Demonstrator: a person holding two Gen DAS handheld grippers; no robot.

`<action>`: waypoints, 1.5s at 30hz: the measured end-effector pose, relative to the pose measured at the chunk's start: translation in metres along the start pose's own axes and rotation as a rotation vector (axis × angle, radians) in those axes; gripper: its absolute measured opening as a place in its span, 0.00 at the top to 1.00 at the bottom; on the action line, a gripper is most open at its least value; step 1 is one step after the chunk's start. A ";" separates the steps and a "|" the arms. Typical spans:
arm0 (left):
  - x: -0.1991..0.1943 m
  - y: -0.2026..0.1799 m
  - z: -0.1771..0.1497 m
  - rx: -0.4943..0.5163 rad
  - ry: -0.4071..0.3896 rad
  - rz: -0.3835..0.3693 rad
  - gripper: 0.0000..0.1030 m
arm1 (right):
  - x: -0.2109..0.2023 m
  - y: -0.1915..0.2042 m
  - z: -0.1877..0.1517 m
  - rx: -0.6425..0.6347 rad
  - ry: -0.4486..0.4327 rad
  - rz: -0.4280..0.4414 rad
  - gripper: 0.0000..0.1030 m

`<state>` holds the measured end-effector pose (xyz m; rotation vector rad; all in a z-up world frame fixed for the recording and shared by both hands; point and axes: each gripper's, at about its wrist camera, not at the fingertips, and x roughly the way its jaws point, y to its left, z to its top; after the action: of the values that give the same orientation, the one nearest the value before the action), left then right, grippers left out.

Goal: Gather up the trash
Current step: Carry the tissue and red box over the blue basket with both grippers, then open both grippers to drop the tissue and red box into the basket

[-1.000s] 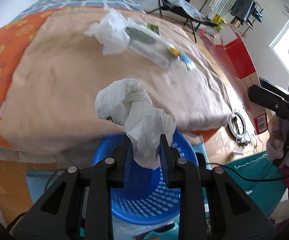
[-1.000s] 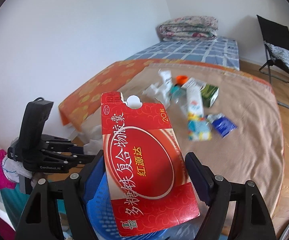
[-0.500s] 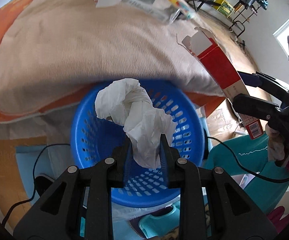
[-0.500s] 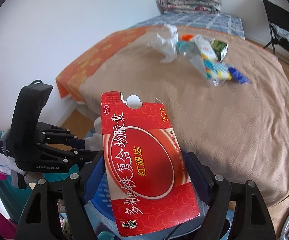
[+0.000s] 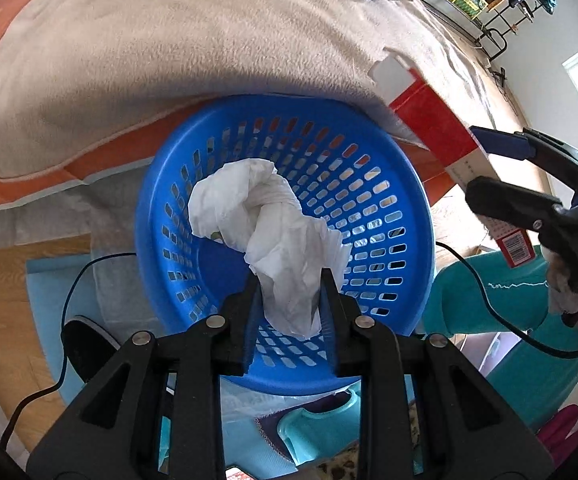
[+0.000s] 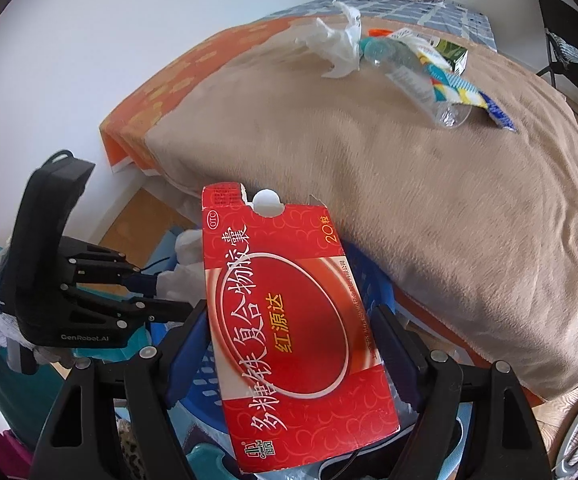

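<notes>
Right wrist view first: biggest thing around is the bed with its tan blanket (image 6: pixel 429 184), and there's a little heap of leftover trash (image 6: pixel 401 60) up near the far end, a white wad, a clear bottle and some wrappers. Tucked right against the bed's edge sits the blue basket (image 5: pixel 369 184), slotted walls, bottom bare from what I can see. Next down, the red box (image 6: pixel 297 328), a flattened carton with white lettering. The right gripper (image 6: pixel 289 344) has its jaws spread wide and clamped on the box's two side edges, holding it over the basket rim. Smallest is the crumpled tissue (image 5: pixel 273 232), hanging above the basket's middle. The left gripper (image 5: pixel 289 312) has it between narrow jaws that are opening, pads touching its lower end.
</notes>
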<state>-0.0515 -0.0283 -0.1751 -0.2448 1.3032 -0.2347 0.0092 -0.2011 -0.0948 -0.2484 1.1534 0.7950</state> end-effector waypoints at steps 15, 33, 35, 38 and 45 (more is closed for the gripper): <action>0.002 0.002 0.005 -0.004 0.000 0.029 0.58 | 0.010 0.002 0.005 0.005 0.027 -0.011 0.17; -0.011 0.003 0.015 -0.021 -0.038 0.022 0.58 | -0.004 -0.003 0.011 0.027 -0.027 -0.023 0.17; -0.013 0.005 0.019 -0.030 -0.046 0.022 0.58 | -0.007 -0.004 0.012 0.032 -0.037 -0.020 0.17; -0.019 0.010 0.027 -0.051 -0.060 0.017 0.58 | -0.013 -0.006 0.016 0.039 -0.059 -0.020 0.17; -0.046 0.015 0.060 -0.068 -0.145 0.034 0.58 | -0.036 -0.015 0.033 0.074 -0.140 -0.005 0.16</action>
<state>-0.0040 0.0034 -0.1224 -0.2920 1.1715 -0.1407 0.0366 -0.2086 -0.0519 -0.1322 1.0472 0.7515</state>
